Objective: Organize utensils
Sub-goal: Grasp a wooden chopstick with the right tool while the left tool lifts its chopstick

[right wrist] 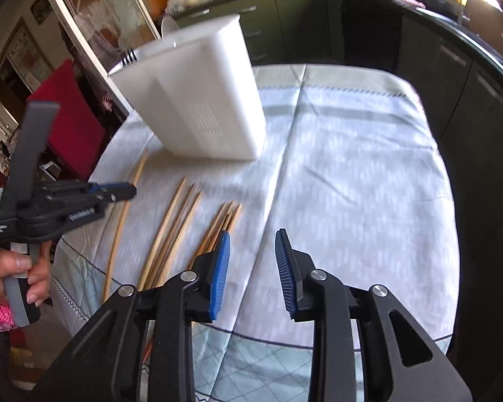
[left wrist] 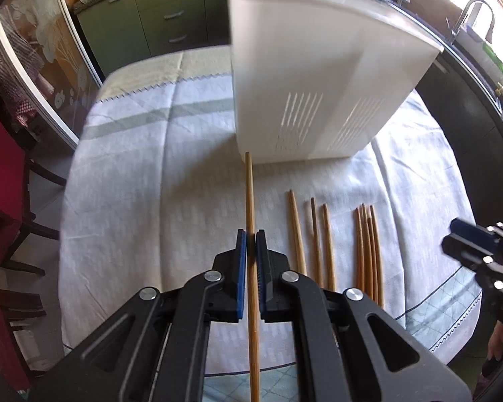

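The kitchen had green cabinets (right wrist: 285, 23) behind a counter (right wrist: 352, 167) covered with a pale checked cloth. A white slotted utensil holder (left wrist: 318, 77) stood upright toward the counter's far edge; its interior was not visible. The left tongs (left wrist: 251, 251) were pressed together on one long wooden chopstick (left wrist: 250, 194), whose tip lay just beside the holder's base. The remaining chopsticks (left wrist: 365, 251), slim, tapered and light brown, lay roughly parallel on the cloth near the front edge, in loose groups. The right tongs (right wrist: 253, 268) were spread and held nothing, above bare cloth beside them.
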Tool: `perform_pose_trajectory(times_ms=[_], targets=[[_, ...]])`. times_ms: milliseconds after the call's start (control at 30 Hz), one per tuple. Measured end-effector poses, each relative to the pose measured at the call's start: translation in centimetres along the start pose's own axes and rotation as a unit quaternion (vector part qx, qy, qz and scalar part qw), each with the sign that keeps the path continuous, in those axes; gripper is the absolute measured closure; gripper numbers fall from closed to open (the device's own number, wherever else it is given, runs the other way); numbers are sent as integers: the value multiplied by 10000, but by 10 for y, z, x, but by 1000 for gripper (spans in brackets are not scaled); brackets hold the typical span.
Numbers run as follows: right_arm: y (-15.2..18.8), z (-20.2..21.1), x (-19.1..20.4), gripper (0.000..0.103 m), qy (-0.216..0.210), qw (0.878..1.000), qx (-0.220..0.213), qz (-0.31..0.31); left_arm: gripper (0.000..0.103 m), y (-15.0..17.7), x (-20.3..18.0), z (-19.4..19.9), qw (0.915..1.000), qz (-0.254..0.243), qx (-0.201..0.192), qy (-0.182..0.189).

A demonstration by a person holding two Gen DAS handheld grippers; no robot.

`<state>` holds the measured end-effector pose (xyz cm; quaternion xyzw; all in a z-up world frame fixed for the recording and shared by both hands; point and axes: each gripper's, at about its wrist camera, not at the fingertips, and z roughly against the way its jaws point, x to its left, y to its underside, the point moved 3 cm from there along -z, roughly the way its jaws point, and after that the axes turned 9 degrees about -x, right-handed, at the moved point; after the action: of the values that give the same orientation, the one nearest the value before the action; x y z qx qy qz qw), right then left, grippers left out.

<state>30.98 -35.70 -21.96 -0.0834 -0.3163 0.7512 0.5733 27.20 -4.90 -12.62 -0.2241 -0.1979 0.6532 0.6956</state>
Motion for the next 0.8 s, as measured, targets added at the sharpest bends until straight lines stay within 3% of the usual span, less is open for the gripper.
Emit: perform_pose_trajectory(times_ms=[200, 367, 533, 800], targets=[[1, -38, 15, 77, -10, 9964, 825, -213, 97, 7, 26, 76, 9889, 90, -1479, -75], [-2, -61, 25, 84, 273, 9921, 1194, -256, 97, 24, 43, 113, 9744, 172, -2240, -123], [-1, -77, 35, 88, 633, 9880, 1395, -175, 97, 39, 53, 125, 9672, 165, -2533, -77], [-1, -87, 53, 90, 1055, 9853, 1337, -148, 97, 49, 58, 133, 9637, 119, -2666, 38]])
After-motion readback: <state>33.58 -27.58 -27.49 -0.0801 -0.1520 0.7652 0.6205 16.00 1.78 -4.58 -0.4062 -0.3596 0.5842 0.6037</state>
